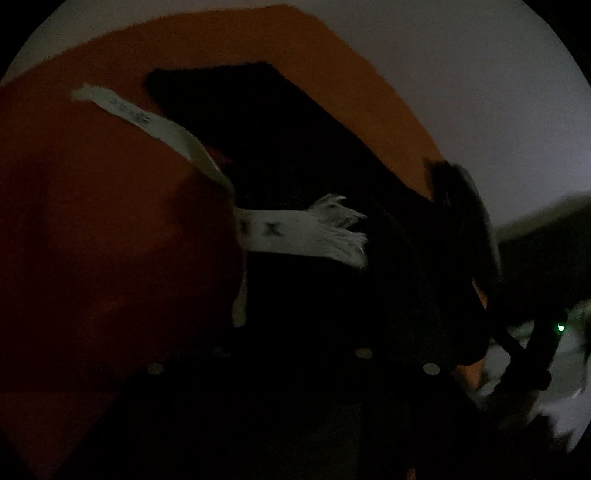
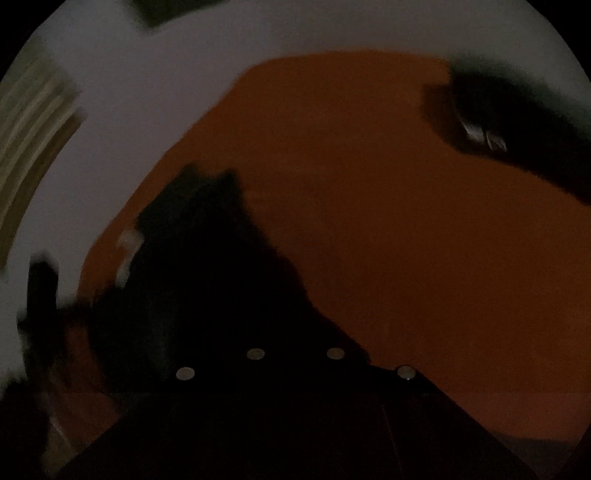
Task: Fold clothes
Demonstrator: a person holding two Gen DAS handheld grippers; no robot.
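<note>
Both views are very dark. An orange garment [image 1: 258, 48] fills the left wrist view, its near part in deep shadow. Two white care labels [image 1: 303, 232] hang from its seam, one of them frayed. My left gripper [image 1: 236, 177] is shut on the cloth by those labels; only one black finger [image 1: 258, 122] shows, the other is under fabric. In the right wrist view the same orange garment [image 2: 369, 184] spreads wide. My right gripper [image 2: 258, 229] is shut on its edge, with one black finger [image 2: 199, 236] visible. The other gripper shows as a blurred black shape [image 2: 480, 122] at the far right.
A pale surface [image 1: 480, 74] lies beyond the garment in both views [image 2: 147, 92]. A striped object [image 2: 29, 129] sits at the left edge and a dark item [image 2: 166, 11] at the top. A small green light [image 1: 560, 326] glows low on the right.
</note>
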